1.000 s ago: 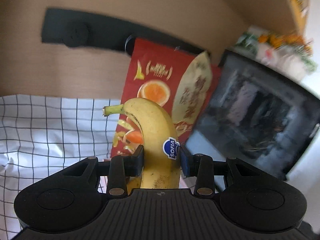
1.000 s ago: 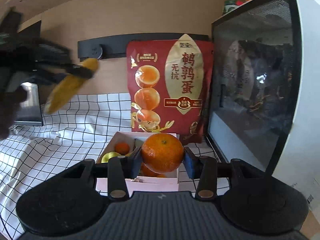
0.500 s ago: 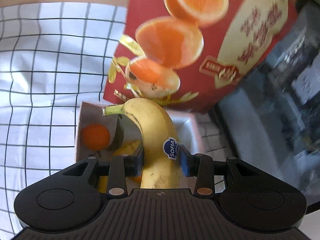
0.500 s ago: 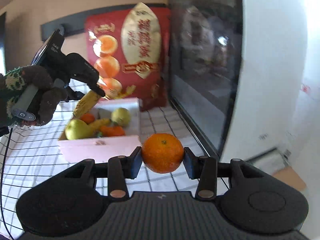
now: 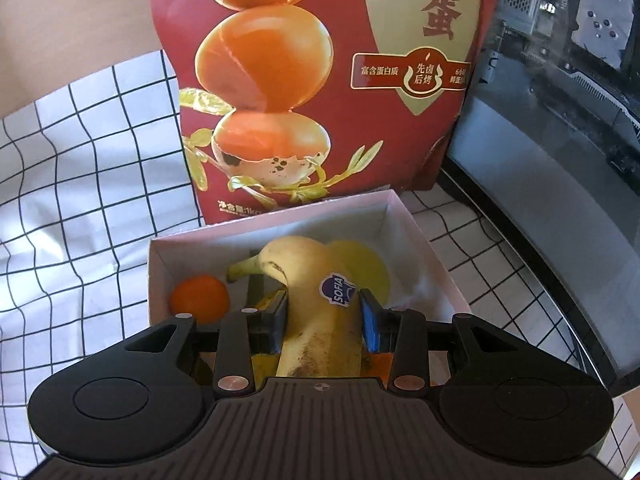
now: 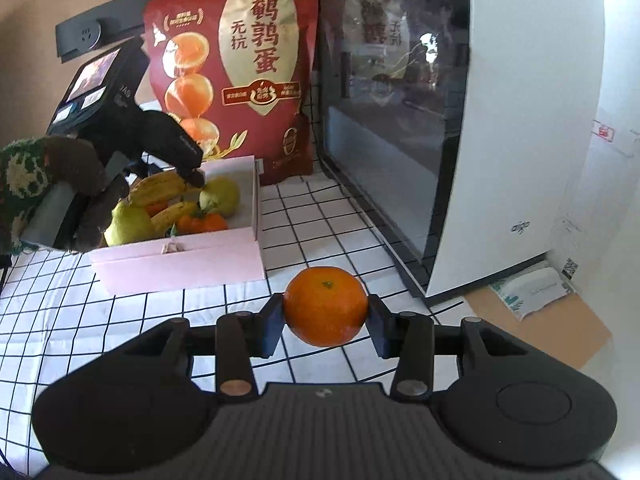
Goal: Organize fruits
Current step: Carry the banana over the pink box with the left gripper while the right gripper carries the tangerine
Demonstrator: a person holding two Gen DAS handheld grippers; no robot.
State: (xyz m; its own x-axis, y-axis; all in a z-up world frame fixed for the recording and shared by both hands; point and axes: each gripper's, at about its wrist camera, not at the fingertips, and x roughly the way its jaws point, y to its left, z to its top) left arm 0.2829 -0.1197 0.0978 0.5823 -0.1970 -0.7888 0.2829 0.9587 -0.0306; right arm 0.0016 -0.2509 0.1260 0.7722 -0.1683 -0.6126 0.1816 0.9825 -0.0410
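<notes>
A: Status check. What has changed over the last second, and what does it mean for the sort?

B: We have brought the left gripper [image 5: 323, 316] down from mid-air, where only the wall and the red snack bag [image 5: 320, 80] lay ahead, to a position directly over the pink box [image 5: 424, 248]. The banana [image 5: 316, 300] now hangs inside the box outline, its stem toward 10 o'clock. We judge the deposit to be imminent; release has not occurred.

A: Finger state, left side?

B: Partly closed. Both fingers [image 5: 276, 316] press the banana's flanks just below its blue sticker. The grip looks firm.

A: Box contents beneath it?

B: A small orange [image 5: 199, 298] at 9 o'clock of the banana, and a yellow-green fruit [image 5: 370, 272] at 2 o'clock. The right wrist view shows further fruit stacked in the box, so free space is limited.

A: Right side?

B: The right gripper [image 6: 326, 318] has swung away from the box; that box [image 6: 180, 264] now sits at 10 o'clock, well apart. Its fingers [image 6: 272, 320] are closed narrowly on the tangerine [image 6: 326, 306], which is held above the checked table [image 6: 320, 216].

A: Consequence?

B: We expect the banana to go in first; the tangerine waits.
</notes>
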